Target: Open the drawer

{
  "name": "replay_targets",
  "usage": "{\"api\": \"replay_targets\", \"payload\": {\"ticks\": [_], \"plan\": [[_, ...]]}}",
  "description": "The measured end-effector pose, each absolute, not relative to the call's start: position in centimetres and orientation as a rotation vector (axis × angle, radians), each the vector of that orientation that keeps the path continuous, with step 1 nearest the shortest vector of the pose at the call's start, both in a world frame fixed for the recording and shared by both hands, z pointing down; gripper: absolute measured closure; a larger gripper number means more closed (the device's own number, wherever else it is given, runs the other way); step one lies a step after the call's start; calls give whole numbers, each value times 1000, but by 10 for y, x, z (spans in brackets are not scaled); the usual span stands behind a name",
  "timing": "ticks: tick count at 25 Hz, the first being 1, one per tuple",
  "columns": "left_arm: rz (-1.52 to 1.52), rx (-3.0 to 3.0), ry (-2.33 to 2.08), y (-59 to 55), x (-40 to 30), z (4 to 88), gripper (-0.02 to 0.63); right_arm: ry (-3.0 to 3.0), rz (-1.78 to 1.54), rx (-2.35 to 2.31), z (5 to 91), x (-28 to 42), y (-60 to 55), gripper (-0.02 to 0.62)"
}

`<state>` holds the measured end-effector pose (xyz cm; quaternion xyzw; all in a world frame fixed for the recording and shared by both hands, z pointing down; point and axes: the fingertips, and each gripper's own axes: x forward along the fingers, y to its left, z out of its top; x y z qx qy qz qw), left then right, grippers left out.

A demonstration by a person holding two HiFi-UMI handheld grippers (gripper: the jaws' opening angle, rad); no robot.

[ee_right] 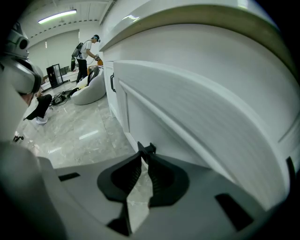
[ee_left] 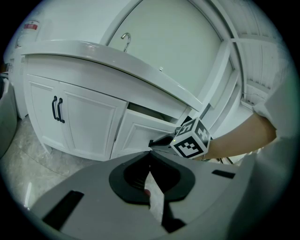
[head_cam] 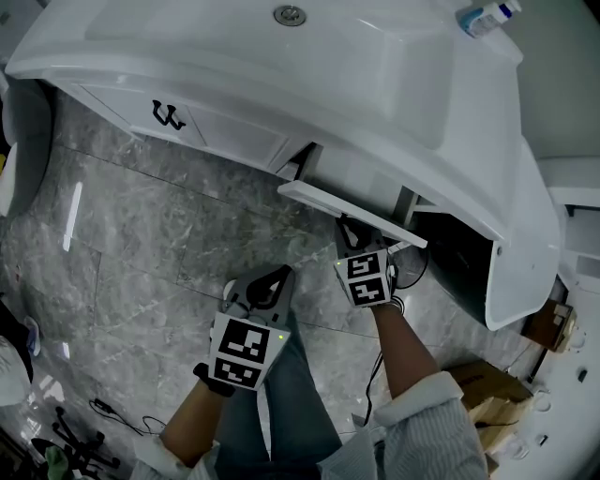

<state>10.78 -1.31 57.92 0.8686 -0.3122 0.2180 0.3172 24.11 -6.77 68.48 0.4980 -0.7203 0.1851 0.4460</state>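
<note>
A white vanity drawer (head_cam: 349,212) under the sink stands pulled out a little, with a dark gap above its front (ee_left: 139,133) in the left gripper view. My right gripper (head_cam: 350,232) reaches down to that front, and its jaws are shut on the small black drawer handle (ee_right: 146,149) at their tips. My left gripper (head_cam: 280,275) hangs over the floor to the left of the drawer, apart from it. Its jaws (ee_left: 150,153) are shut with nothing between them.
White sink basin (head_cam: 234,47) with a drain (head_cam: 289,14) and a bottle (head_cam: 486,17) on its rim. Left of the drawer are cabinet doors with black handles (head_cam: 167,115). A cardboard box (head_cam: 492,389) lies at the right. Marble floor (head_cam: 141,253); a person (ee_right: 86,49) stands far off.
</note>
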Motion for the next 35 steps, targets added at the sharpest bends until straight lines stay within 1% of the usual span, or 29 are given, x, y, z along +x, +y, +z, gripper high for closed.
{"api": "replay_targets", "payload": {"ticks": [11, 35], "plan": [[574, 2297, -808, -12, 102, 577, 589, -1767, 464, 1251, 687, 228, -44, 548], [607, 2317, -745, -1, 92, 581, 589, -1749, 304, 1204, 690, 221, -25, 561]]}}
